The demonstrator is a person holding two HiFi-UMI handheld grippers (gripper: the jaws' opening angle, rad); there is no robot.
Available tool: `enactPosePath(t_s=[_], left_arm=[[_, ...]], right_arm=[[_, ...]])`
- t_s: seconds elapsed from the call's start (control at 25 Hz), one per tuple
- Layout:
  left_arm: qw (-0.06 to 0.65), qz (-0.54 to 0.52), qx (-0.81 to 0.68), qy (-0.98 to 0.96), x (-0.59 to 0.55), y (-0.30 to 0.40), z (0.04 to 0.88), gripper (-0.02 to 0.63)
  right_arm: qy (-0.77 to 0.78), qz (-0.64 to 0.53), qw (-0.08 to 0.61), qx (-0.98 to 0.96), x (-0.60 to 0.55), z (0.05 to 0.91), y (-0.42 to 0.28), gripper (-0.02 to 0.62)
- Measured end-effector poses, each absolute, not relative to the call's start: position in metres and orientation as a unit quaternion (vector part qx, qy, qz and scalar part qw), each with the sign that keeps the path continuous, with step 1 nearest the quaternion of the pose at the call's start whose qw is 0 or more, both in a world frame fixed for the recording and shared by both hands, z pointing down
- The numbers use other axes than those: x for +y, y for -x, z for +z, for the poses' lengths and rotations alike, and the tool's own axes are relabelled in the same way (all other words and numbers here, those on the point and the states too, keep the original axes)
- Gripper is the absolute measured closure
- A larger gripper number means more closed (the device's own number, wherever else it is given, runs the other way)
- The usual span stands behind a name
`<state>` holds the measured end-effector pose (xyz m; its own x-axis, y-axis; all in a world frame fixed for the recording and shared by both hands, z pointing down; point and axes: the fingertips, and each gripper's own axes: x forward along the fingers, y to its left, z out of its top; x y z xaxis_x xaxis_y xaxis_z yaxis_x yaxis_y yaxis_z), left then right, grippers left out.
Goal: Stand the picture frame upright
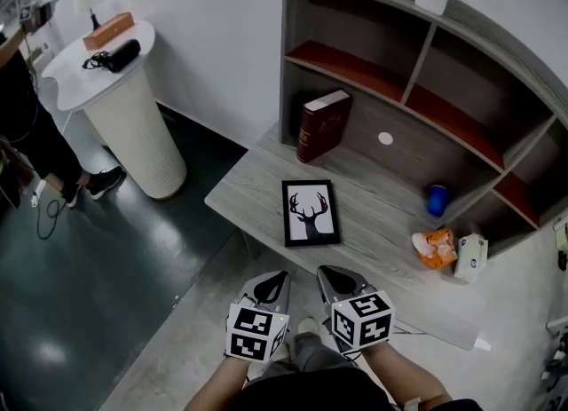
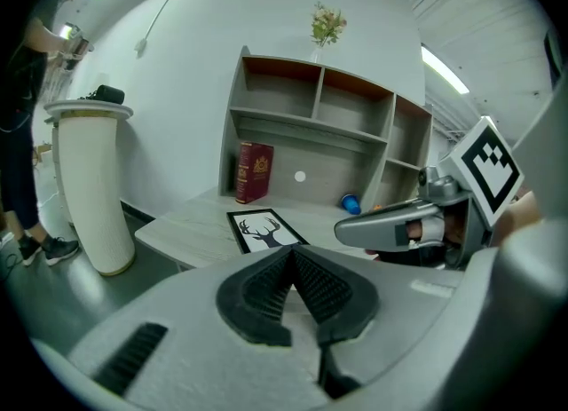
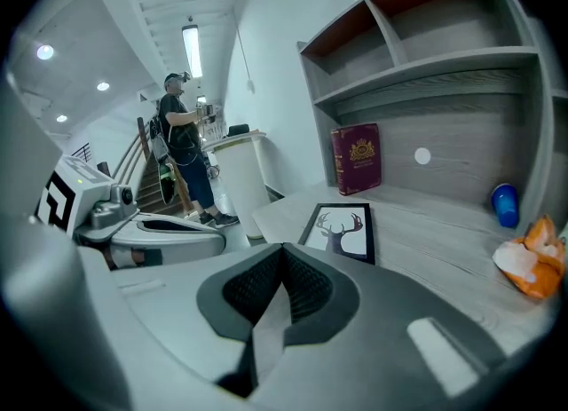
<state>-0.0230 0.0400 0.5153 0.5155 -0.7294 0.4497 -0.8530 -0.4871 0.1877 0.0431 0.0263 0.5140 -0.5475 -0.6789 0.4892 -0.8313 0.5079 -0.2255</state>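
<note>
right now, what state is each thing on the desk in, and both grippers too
picture frame, lying flat, face up
red book, closed, standing upright
orange bag, crumpled
left gripper, fingers shut, nothing between them
right gripper, fingers shut, nothing between them

The right gripper [image 3: 284, 252] has its jaws pressed together, with nothing between them. Beyond the tips, at one o'clock, the picture frame [image 3: 342, 230] lies flat on the desk [image 3: 435, 236]. A red book [image 3: 356, 159] stands at twelve o'clock from the frame, and a blue cup [image 3: 504, 203] sits at three.
</note>
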Motion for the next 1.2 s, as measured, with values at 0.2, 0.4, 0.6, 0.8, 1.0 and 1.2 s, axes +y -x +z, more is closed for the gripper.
enactPosePath(t_s=[0.2,0.4,0.6,0.8,1.0,1.2], left_arm=[[0.187,0.171,-0.470,-0.846,0.010,0.012,0.516,0.606],[0.186,0.183,-0.475,-0.840,-0.019,0.004,0.519,0.607],[0.182,0.198,-0.488,-0.830,-0.037,-0.005,0.523,0.606],[0.189,0.200,-0.502,-0.820,-0.045,-0.013,0.532,0.606],[0.192,0.206,-0.501,-0.819,-0.051,-0.013,0.534,0.606],[0.196,0.220,-0.506,-0.811,-0.065,-0.008,0.540,0.606]], right_arm=[[-0.437,0.217,0.176,-0.855,-0.004,0.514,-0.052,0.597],[-0.433,0.216,0.173,-0.858,-0.034,0.515,-0.059,0.596],[-0.426,0.226,0.167,-0.860,-0.052,0.519,-0.070,0.597],[-0.422,0.223,0.162,-0.864,-0.063,0.525,-0.080,0.595],[-0.421,0.234,0.151,-0.863,-0.069,0.527,-0.082,0.595],[-0.434,0.237,0.152,-0.856,-0.083,0.529,-0.088,0.595]])
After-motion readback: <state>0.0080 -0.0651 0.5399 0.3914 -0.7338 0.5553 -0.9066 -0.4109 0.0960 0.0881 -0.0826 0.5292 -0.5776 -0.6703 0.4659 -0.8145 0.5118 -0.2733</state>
